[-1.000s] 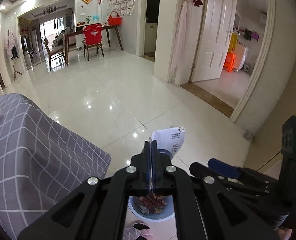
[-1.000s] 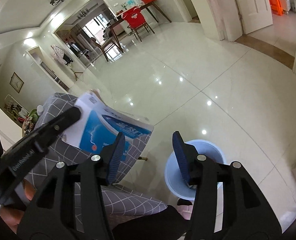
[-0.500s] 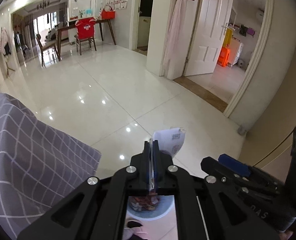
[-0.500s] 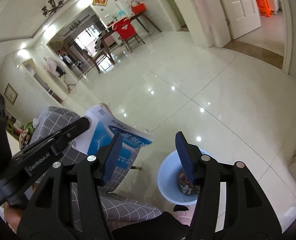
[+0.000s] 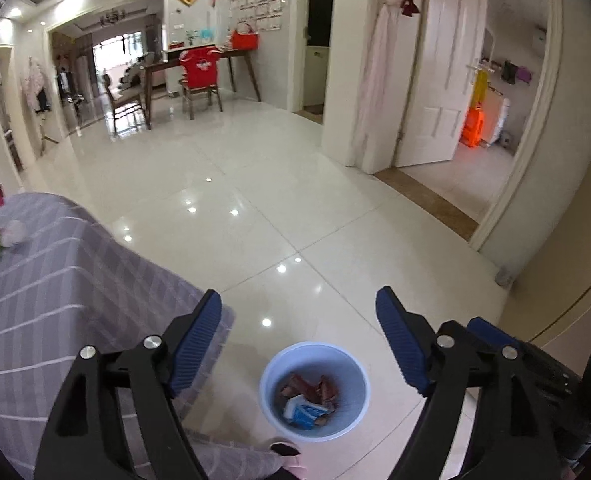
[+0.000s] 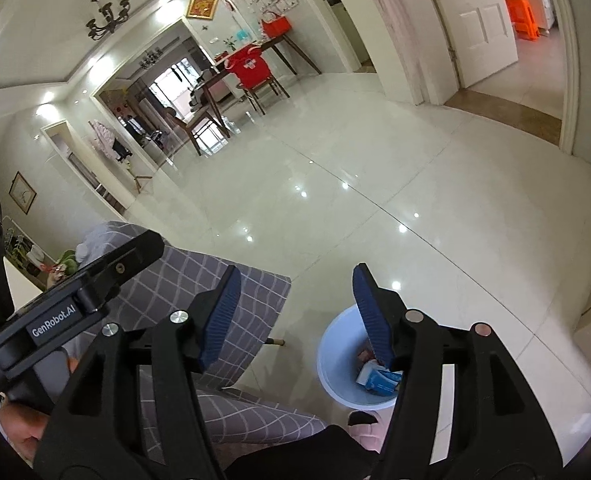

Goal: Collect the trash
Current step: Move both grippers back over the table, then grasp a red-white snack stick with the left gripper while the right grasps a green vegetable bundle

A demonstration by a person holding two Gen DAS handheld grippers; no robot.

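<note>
- Bench [image 5: 55,288], left: grey checked cloth, green item at its far edge.
- My left tongs [image 5: 297,344]: released, jaws wide apart, nothing between them, held above the bin.
- Bin [image 5: 273,376], on the floor beside the bench: holds a blue-white packet [image 5: 303,412] and brown wrappers [image 5: 311,388].
- My right tongs [image 6: 295,316]: released, empty, over the bin's near rim.

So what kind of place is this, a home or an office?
Most likely a home, an open living and dining area: a dining table with chairs, a chandelier, glossy floor tiles, and a small blue trash bin beside cloth-covered furniture.
</note>
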